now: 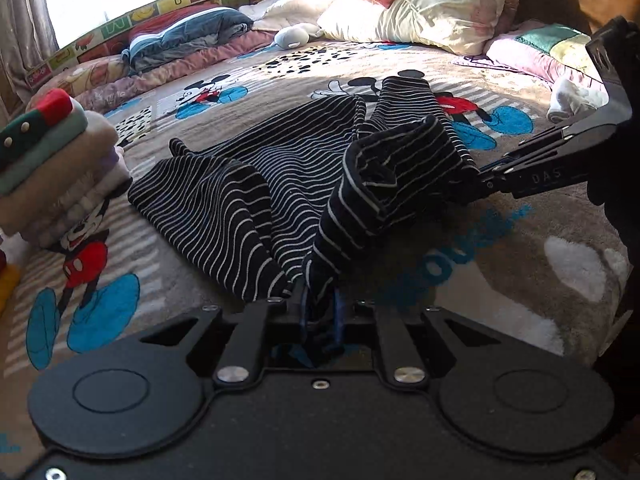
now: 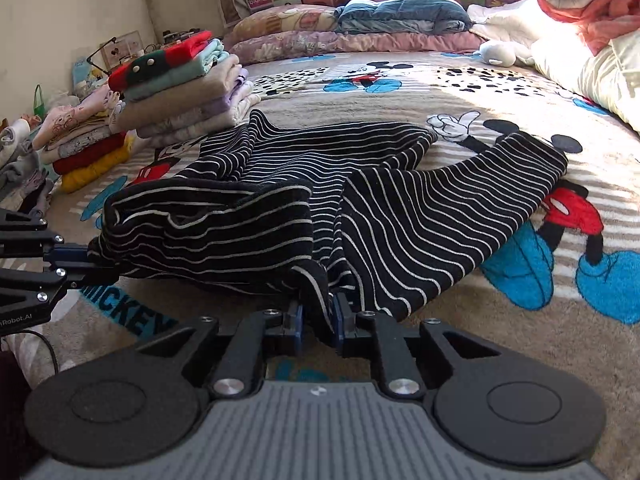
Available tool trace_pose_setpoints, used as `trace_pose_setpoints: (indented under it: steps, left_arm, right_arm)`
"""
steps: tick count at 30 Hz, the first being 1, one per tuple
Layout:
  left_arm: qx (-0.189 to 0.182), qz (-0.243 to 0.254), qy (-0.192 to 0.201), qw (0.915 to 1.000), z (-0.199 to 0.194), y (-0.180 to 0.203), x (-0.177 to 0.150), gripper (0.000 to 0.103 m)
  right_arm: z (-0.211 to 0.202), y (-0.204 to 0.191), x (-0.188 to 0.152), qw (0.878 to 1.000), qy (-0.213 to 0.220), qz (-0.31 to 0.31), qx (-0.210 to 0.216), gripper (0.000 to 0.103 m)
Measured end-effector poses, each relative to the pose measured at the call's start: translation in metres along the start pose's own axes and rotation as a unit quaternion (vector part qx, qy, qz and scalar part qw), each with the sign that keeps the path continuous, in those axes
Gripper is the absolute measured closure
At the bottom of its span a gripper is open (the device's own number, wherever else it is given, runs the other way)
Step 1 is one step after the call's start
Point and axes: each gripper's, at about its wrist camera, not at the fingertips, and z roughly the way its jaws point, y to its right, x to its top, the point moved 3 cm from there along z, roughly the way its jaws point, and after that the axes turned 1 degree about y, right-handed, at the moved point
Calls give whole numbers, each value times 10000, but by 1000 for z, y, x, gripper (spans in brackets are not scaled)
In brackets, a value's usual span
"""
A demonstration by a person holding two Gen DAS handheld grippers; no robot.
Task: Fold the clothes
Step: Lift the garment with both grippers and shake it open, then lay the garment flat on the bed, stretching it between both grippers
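Note:
A black garment with thin white stripes (image 1: 248, 200) lies crumpled on the cartoon-mouse blanket (image 1: 460, 280), its far part spread flat. My left gripper (image 1: 320, 312) is shut on the garment's near edge, with a fold of cloth bunched between the blue pads. It also shows at the left edge of the right wrist view, the left gripper (image 2: 86, 264) biting into the rolled hem. My right gripper (image 2: 319, 316) stands slightly open, and a strip of the striped garment (image 2: 420, 220) hangs loosely between its pads. In the left wrist view the right gripper (image 1: 480, 188) reaches into the cloth from the right.
A stack of folded clothes (image 2: 180, 88) sits left of the garment, with a second pile (image 2: 84, 148) beyond it near the bed's edge. Pillows and a bundled duvet (image 1: 440, 0) line the far side. A small white cloth (image 1: 572, 98) lies at right.

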Motion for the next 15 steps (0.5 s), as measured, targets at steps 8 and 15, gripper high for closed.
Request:
trace_pose_setpoints:
  steps: [8,15]
  left_arm:
    - [-609,-1397,-306,9878,-36,17,-54,92]
    - [-1316,-3853,-66,9133,-45,-6,-94,47]
  right_arm:
    - [-42,-15,-58,9950,161,909,388,70]
    - [-64,9,-105,9444,704,2997,1153,55]
